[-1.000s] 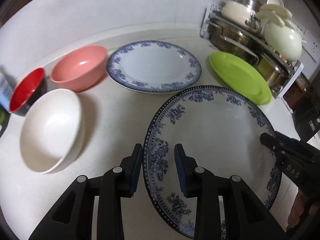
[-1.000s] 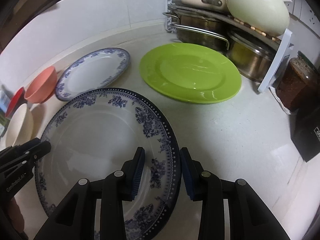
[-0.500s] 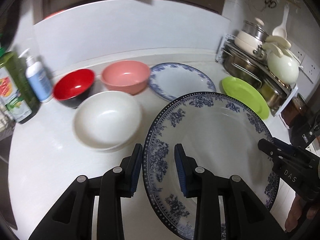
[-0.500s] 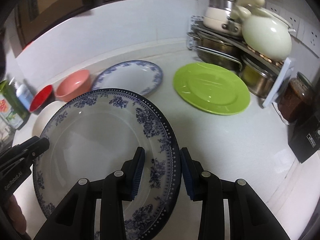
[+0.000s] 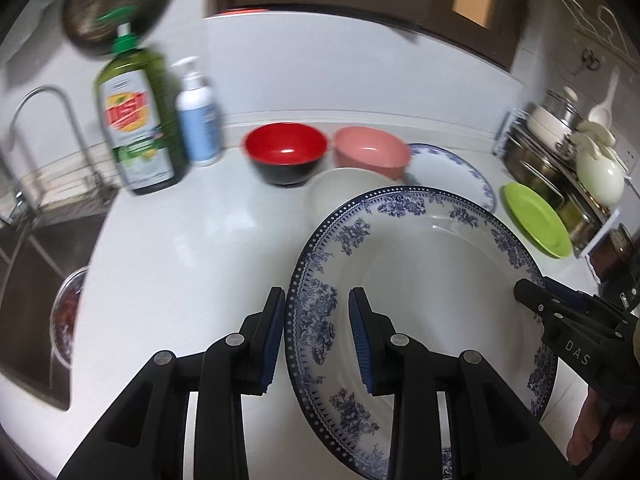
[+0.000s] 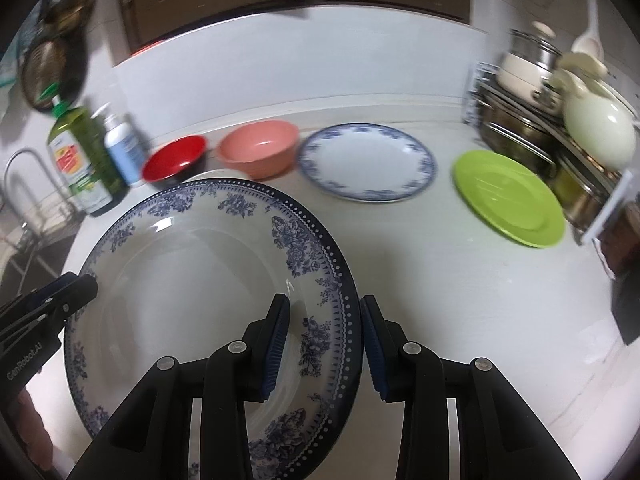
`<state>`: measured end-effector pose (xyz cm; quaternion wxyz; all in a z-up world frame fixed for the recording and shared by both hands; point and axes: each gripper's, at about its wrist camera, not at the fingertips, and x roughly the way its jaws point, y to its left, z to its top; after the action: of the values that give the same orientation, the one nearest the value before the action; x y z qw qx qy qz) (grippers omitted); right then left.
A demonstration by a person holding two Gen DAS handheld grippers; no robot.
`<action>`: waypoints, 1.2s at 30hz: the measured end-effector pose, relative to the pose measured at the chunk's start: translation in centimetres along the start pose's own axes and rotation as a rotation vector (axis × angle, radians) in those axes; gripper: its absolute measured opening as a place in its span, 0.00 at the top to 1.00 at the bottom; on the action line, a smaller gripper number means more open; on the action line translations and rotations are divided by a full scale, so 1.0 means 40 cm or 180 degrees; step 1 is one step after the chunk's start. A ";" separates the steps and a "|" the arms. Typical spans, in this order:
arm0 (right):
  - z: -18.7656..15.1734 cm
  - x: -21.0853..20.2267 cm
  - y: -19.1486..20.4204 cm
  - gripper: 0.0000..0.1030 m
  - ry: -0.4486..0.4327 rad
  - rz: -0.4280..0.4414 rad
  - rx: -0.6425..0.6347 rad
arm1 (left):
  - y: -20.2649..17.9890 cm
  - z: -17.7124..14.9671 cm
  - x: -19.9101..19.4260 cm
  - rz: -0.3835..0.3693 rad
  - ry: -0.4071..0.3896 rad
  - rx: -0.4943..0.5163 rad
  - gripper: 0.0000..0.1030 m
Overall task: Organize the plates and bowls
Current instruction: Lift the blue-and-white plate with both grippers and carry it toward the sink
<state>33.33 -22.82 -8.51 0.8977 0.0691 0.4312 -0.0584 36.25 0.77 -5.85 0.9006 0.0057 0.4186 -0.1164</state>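
Both grippers are clamping the big blue-floral plate (image 5: 432,280) by opposite rims. The left gripper (image 5: 316,340) is pinching the left rim between its pads, and the right gripper (image 6: 324,340) is pinching the right rim. The plate is hanging tilted above the white counter (image 5: 192,240), partly covering the white bowl (image 5: 340,188). Behind it are sitting the red bowl (image 5: 286,152), the pink bowl (image 5: 370,152), the smaller blue-rimmed plate (image 6: 368,160) and the green plate (image 6: 508,200). Soap bottles (image 5: 136,120) are standing by the sink (image 5: 36,248).
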 end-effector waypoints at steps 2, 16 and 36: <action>-0.007 0.000 0.034 0.64 0.0000 0.0053 -0.0062 | 0.036 -0.011 -0.015 0.0054 -0.0004 -0.0065 0.68; -0.063 0.023 0.265 0.64 0.0117 0.0381 -0.0405 | 0.233 -0.105 -0.056 0.0396 0.0085 -0.0417 0.68; -0.123 0.170 0.382 0.64 0.0464 0.0455 -0.0619 | 0.332 -0.178 0.071 0.0533 0.0403 -0.0542 0.68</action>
<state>36.30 -7.23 -15.73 0.8683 0.0163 0.4929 0.0530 35.51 13.86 -13.78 0.8762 -0.0285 0.4810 -0.0044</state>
